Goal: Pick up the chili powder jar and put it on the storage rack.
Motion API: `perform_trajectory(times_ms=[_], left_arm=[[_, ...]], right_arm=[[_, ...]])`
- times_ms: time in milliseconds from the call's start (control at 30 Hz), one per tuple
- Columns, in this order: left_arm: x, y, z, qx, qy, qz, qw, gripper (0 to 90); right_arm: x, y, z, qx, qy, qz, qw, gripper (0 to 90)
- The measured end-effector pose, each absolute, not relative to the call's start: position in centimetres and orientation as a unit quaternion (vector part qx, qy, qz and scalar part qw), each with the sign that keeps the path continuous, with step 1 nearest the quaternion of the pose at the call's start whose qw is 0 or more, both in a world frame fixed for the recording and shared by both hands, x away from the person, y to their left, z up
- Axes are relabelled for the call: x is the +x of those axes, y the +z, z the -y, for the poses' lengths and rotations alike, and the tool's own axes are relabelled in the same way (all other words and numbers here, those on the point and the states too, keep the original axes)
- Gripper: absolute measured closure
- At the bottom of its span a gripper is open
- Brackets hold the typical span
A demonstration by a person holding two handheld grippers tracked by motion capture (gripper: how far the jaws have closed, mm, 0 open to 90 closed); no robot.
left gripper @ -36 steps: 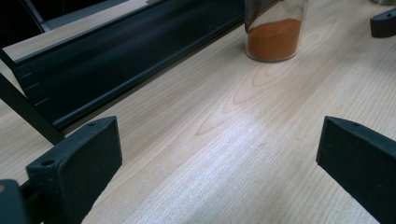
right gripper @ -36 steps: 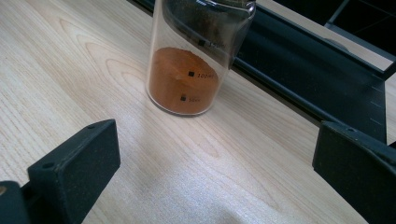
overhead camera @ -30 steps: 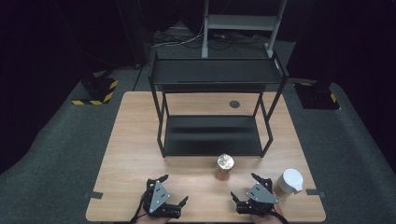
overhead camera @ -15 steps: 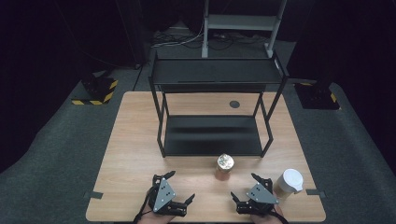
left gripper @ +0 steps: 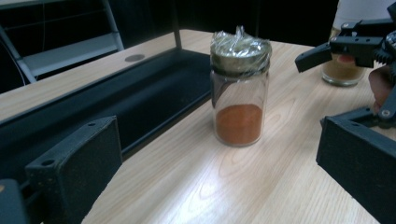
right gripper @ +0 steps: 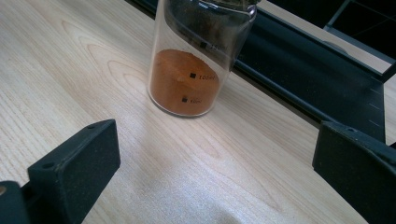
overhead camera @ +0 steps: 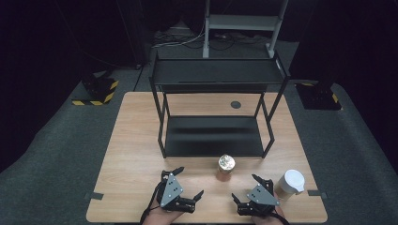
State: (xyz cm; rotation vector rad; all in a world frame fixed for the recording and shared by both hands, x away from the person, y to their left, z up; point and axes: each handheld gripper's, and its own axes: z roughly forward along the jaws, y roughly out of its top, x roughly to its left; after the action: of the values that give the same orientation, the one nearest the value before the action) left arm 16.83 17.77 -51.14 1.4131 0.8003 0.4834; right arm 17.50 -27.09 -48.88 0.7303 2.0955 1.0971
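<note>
The glass jar (overhead camera: 226,168) of orange powder stands upright on the tabletop (overhead camera: 131,154), just in front of the black rack's (overhead camera: 213,136) lower shelf. Its mouth is covered with crinkled foil or film (left gripper: 240,42). In the right gripper view the jar (right gripper: 198,56) shows small black graduation marks; one reads roughly "100", while the others are too blurred to read, and the jar's top is cut off by the frame edge.

The left hand-held gripper (overhead camera: 187,183) sits near the jar on its left, nearer the tabletop's front edge, jaws spread wide and holding nothing. The right hand-held gripper (overhead camera: 244,188) sits near the jar on its right, likewise wide open and empty.

Right of the jar, beyond the right hand-held gripper, stands a second container with a white lid (overhead camera: 292,182); in the left gripper view its lower part (left gripper: 343,70) holds tan contents, half hidden behind the right gripper's jaw.
</note>
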Motion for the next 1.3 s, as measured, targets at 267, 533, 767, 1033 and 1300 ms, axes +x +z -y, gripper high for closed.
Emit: perform_trajectory(times_ms=[267, 533, 767, 1033, 1300], left_arm=[[17.8, -50.5, -16.3, 0.627, 0.209, -0.34, 0.669, 0.3], [18.3, -50.4, -15.3, 0.626, 0.203, -0.337, 0.673, 0.3], [18.8, -50.4, -14.5, 0.626, 0.197, -0.335, 0.676, 0.3], [19.6, -50.4, -13.3, 0.627, 0.186, -0.336, 0.678, 0.3], [20.4, -50.4, -12.0, 0.633, 0.178, -0.326, 0.68, 0.3]], right_arm=[[17.5, -48.9, 27.1, 0.279, 0.42, -0.8, 0.326, 0.0], [17.5, -48.9, 27.1, 0.279, 0.418, -0.8, 0.327, 0.0], [17.5, -48.9, 27.1, 0.279, 0.42, -0.799, 0.327, 0.0], [17.5, -48.9, 27.2, 0.279, 0.42, -0.799, 0.326, 0.0], [17.4, -48.9, 27.1, 0.278, 0.421, -0.8, 0.325, 0.0]])
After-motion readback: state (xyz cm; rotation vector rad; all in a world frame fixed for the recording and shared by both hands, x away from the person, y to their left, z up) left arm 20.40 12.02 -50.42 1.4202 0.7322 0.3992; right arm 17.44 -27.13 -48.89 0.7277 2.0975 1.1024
